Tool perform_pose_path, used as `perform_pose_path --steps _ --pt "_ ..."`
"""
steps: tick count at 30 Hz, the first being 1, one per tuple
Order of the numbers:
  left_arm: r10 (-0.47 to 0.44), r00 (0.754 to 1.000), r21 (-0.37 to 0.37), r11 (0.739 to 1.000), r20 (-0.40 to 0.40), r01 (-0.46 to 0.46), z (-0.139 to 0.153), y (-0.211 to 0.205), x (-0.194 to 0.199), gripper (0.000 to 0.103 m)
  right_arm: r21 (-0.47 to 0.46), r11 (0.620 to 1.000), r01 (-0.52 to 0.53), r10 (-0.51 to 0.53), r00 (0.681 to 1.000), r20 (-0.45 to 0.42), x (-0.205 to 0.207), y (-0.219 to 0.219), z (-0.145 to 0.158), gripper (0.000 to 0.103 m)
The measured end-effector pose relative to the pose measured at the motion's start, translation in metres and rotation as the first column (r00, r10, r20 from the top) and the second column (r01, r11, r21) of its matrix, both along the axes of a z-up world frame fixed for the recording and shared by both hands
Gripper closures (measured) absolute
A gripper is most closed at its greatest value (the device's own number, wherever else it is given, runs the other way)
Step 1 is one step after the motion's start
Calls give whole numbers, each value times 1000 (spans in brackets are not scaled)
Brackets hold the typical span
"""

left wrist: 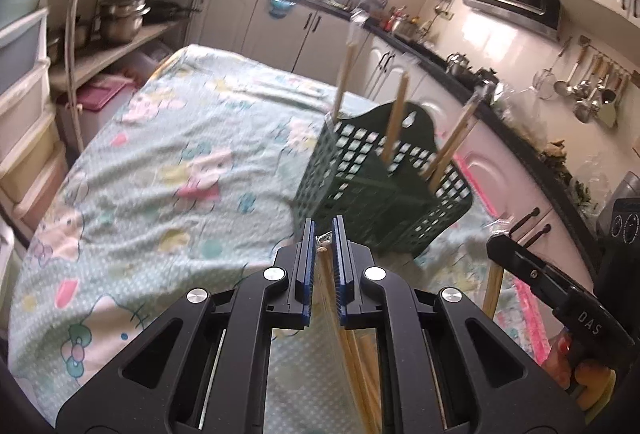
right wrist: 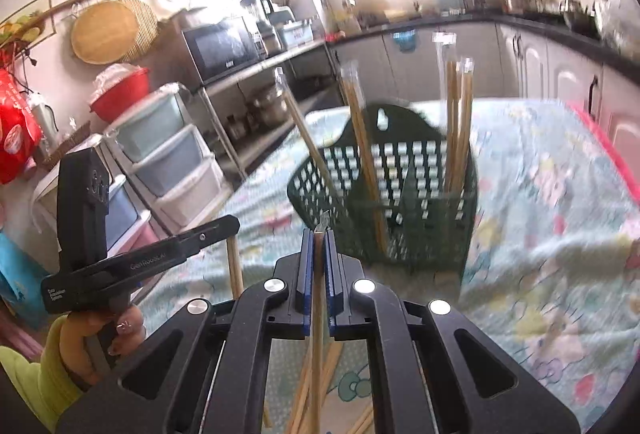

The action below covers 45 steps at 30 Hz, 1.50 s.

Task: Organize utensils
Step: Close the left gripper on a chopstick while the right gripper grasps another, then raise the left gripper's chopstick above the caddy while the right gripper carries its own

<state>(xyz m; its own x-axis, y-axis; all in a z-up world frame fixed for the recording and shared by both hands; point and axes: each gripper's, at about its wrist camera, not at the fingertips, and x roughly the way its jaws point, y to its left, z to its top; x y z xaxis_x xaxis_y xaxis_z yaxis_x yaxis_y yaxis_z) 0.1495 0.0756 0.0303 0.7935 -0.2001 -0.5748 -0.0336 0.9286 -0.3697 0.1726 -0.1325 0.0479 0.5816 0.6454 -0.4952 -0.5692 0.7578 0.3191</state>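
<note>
A dark green slotted basket (left wrist: 360, 194) (right wrist: 420, 170) stands on the table with several wrapped chopstick pairs (left wrist: 396, 114) (right wrist: 364, 138) leaning upright in it. My left gripper (left wrist: 323, 230) (right wrist: 234, 224) is shut on a wrapped chopstick pair (left wrist: 328, 274) (right wrist: 235, 266), held above the cloth just short of the basket. My right gripper (right wrist: 319, 234) (left wrist: 494, 246) is shut on another wrapped pair (right wrist: 318, 274) (left wrist: 493, 290), beside the left one. More loose chopsticks (right wrist: 304, 386) (left wrist: 360, 366) lie on the cloth below the jaws.
A pastel cartoon-print cloth (left wrist: 160, 162) covers the table. Stacked plastic drawers (right wrist: 168, 162) and a shelf with pots (left wrist: 120, 14) stand left of it, kitchen cabinets (left wrist: 400, 66) behind and right. A person's hand (right wrist: 120, 330) holds the left gripper.
</note>
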Motion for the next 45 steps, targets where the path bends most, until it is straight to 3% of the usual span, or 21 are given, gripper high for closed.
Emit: perform_pose_path --steps 7,27,45 --pt "-28 998 19 999 52 28 22 -10 1 98 33 999 40 -43 995 87 -7 -18 21 97" --pt "-112 984 68 992 142 103 64 -40 15 103 104 985 137 -153 974 169 -10 -55 49 98" --pt "-155 943 111 986 295 128 135 -51 30 103 165 976 143 -187 939 289 -6 -57 99 98"
